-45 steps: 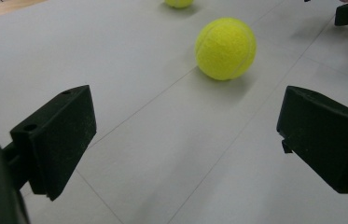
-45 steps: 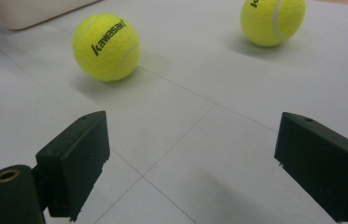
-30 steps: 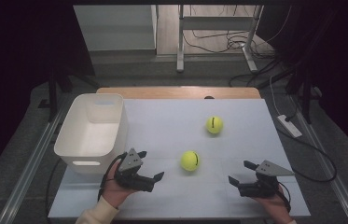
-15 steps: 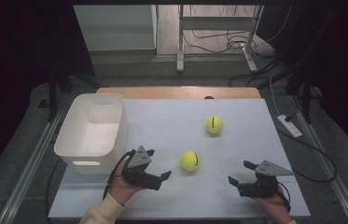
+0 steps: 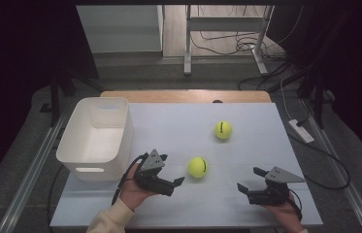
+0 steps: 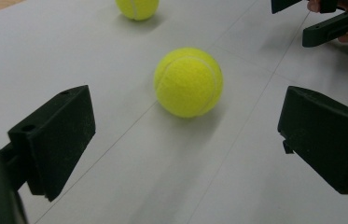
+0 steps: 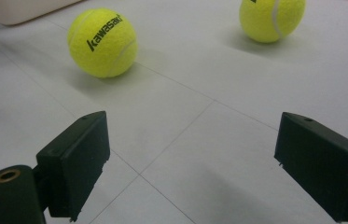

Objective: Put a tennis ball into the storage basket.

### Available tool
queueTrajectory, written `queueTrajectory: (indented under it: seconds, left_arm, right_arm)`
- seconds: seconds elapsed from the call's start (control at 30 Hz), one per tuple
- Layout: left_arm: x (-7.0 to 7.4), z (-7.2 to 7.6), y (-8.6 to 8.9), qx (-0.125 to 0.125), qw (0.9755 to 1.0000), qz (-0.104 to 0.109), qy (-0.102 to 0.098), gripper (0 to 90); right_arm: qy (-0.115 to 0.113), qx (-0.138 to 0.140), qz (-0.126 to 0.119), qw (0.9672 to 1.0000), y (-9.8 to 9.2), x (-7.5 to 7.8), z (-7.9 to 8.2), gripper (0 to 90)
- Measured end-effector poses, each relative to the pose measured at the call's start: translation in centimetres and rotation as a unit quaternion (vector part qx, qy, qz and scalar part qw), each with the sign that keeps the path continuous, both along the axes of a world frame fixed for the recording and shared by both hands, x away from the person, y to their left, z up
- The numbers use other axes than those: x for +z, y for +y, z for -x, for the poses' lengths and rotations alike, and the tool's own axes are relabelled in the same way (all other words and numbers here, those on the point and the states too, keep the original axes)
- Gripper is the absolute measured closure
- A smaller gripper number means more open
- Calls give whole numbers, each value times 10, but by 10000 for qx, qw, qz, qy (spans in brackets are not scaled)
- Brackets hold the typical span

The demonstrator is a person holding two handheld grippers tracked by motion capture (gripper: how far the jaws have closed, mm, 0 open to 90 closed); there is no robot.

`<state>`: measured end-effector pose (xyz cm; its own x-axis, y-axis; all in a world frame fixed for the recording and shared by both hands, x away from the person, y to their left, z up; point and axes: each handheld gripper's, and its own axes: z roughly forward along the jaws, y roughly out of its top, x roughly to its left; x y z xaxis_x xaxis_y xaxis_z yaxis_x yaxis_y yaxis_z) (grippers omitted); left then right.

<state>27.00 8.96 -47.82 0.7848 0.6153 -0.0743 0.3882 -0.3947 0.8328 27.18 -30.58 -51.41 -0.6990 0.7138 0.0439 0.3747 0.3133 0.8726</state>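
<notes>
Pale grey table (image 5: 246,204), seamed into panels, dark room and cables beyond.

Near edge, left: left gripper (image 5: 173,183), held in a hand (image 5: 132,191) with the sleeve entering at the near edge. Body tilted, pointing toward the near ball. Jaws spread wide, empty. In the left gripper view the ball sits centred between them, just ahead, not touching.

Near edge, right: right gripper (image 5: 250,180), held low over the table, palm beneath, pointing toward the table's middle. Jaws wide apart, holding nothing.

Middle, toward the near edge: near ball (image 5: 197,167), yellow tennis ball, printed lettering legible in the right gripper view (image 7: 102,42). Resting free on the table, just beyond the left gripper.

Left edge: white bin (image 5: 72,158), open-topped, nothing seen inside.

Farther, right of centre: far ball (image 5: 222,129), well apart from both grippers.

Handling note: likely step is grasping the near ball. Advance level, keep it centred, close at its widest girth; a glancing touch would probably roll it away.
</notes>
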Motion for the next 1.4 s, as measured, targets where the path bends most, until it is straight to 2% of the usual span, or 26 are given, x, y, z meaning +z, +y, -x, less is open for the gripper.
queueTrajectory:
  seconds: [0.63, 0.77, 1.23, 1.4]
  left_arm:
    - [0, -13, -20, -160, 9998, -77, 118, 47]
    - [0, -17, -22, -132, 9998, -48, 157, 48]
    - [0, -28, -34, -215, 9994, -170, 229, 45]
    - [-2, -32, -39, -260, 9989, -214, 320, 45]
  right_arm:
    - [3, -1, -1, 10000, 0, 0, 0, 103]
    - [0, 3, -11, 10000, 0, 0, 0, 103]
    - [7, 4, -7, 10000, 0, 0, 0, 103]
    - [5, 17, -10, 10000, 0, 0, -1, 103]
